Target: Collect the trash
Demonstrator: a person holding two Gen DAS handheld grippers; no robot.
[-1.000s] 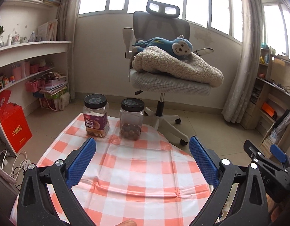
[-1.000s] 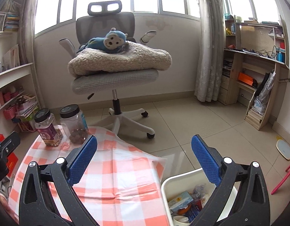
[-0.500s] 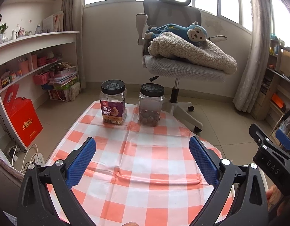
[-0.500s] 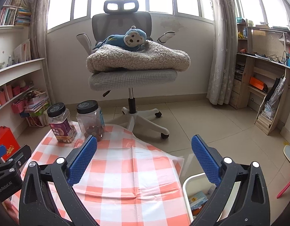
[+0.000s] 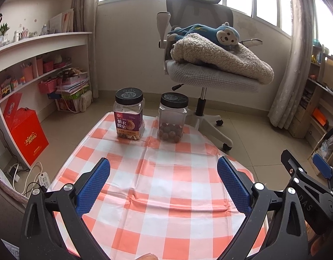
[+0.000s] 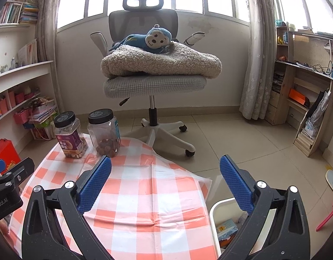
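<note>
Nearing jars [image 5: 129, 114], left tongs [image 5: 163, 182] agape.

Orange-and-white checks, blue pads, grey chair

The tablecloth [image 5: 157, 186] is checked in orange and white. At its far end, the left jar [image 5: 129, 117] has a black lid and a purple label with white lettering; the right jar [image 5: 172, 118] is clear with a black lid and brown round pieces inside. Both the left gripper [image 5: 164, 182] and the right gripper [image 6: 165, 179] are black with blue textured pads. The far chair [image 6: 153, 82] is grey with a white base, carrying a cream fleecy blanket [image 6: 162, 61] and a blue monkey toy [image 6: 149, 40] with a cream face. The bin [image 6: 216, 212] near right is white. A red box [image 5: 25, 130] stands left.
</note>
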